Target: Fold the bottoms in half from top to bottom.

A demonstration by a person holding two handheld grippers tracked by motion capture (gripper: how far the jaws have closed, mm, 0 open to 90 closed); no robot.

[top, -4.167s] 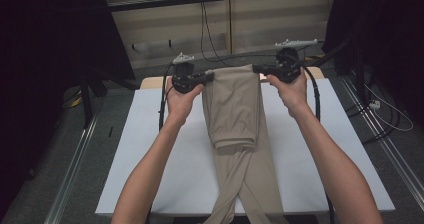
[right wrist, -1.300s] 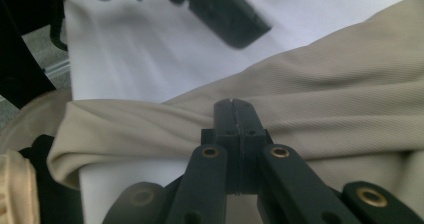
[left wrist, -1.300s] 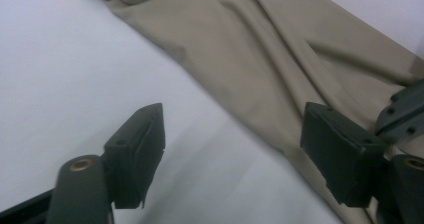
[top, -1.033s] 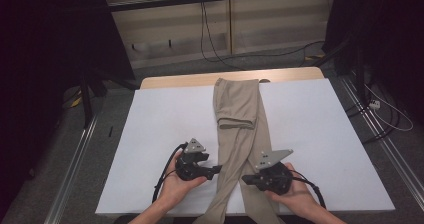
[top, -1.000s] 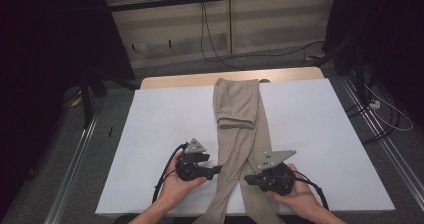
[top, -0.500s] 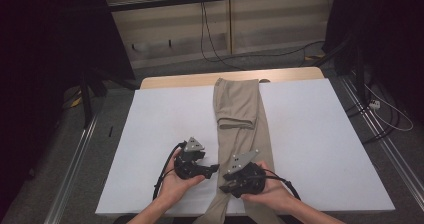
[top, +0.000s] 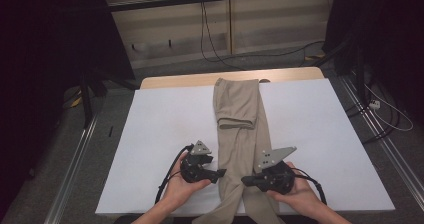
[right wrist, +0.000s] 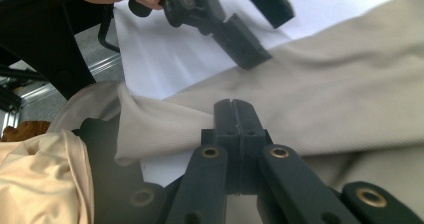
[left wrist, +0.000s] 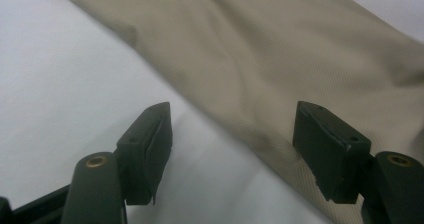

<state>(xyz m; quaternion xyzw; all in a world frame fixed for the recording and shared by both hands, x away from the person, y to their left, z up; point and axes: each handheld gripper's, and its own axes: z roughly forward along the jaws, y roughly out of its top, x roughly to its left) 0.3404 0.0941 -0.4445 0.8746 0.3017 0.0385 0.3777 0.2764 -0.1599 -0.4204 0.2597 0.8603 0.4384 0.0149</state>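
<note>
Khaki trousers lie lengthwise down the middle of the white table, their far end folded back on itself. My left gripper is at the left edge of the leg near the table's front. Its jaws stand open, one over the white top and one over the cloth. My right gripper is at the right side of the leg, shut on a pinched, slightly lifted edge of the trouser leg, with its jaws together. The open left gripper faces it across the cloth.
The table's front edge runs just below both hands. A wooden strip borders the far side. Metal rails flank the table, and cables lie on the floor at the right. Bare white surface lies on both sides of the trousers.
Both grippers came from the far end to the front of the table. In the last second the right one reached left onto the leg, then drew back right, shut on the cloth.
</note>
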